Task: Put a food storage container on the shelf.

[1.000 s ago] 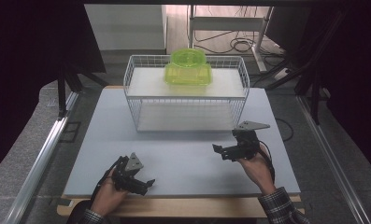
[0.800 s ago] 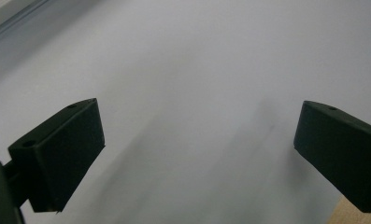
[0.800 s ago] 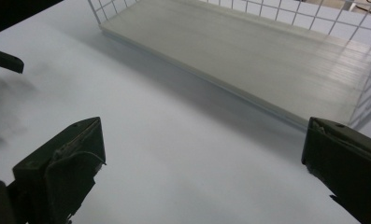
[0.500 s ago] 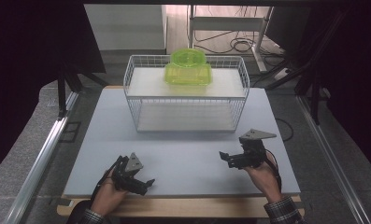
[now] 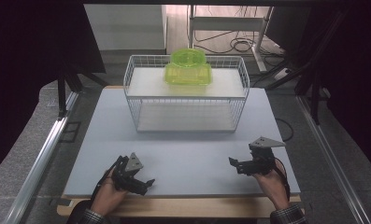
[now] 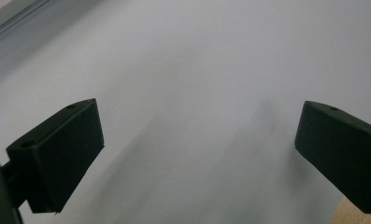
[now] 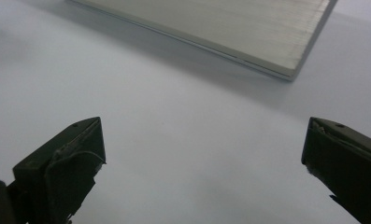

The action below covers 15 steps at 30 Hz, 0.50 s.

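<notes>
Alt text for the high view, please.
A person's two hands each hold an open black gripper, left and right, low over the near edge of a grey table. Farther back, a white wire basket holds a yellow-green plastic container.

Left gripper (image 5: 143,183) low at near left, held in left hand (image 5: 109,196), jaws spread wide, nothing between. Right gripper (image 5: 233,163) at near right, raised slightly, gripped by right hand (image 5: 272,179), jaws wide apart, pointing left.
</notes>
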{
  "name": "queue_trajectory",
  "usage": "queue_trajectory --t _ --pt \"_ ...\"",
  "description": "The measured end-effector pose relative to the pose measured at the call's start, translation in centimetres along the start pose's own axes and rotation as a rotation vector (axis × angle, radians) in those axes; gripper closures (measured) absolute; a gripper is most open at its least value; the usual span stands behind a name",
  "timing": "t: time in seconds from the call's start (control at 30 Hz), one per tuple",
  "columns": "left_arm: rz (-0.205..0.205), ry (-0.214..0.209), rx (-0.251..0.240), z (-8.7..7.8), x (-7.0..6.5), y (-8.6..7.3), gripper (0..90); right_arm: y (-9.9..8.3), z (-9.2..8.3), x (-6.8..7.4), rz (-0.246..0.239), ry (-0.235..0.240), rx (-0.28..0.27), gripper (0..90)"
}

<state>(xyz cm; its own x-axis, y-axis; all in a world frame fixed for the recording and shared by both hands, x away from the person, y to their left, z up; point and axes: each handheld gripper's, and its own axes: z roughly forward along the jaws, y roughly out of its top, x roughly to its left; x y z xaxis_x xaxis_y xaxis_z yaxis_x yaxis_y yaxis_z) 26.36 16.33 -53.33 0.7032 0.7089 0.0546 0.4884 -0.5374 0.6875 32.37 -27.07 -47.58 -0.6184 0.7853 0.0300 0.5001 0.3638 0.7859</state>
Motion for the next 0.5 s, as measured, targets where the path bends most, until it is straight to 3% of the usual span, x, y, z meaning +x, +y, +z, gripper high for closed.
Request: queue_trajectory --t 0.5 --pt "0.009 0.002 0.008 0.1 0.0 -0.1 1.0 -2.5 1.2 -0.6 0.004 -0.022 0.082 0.0"
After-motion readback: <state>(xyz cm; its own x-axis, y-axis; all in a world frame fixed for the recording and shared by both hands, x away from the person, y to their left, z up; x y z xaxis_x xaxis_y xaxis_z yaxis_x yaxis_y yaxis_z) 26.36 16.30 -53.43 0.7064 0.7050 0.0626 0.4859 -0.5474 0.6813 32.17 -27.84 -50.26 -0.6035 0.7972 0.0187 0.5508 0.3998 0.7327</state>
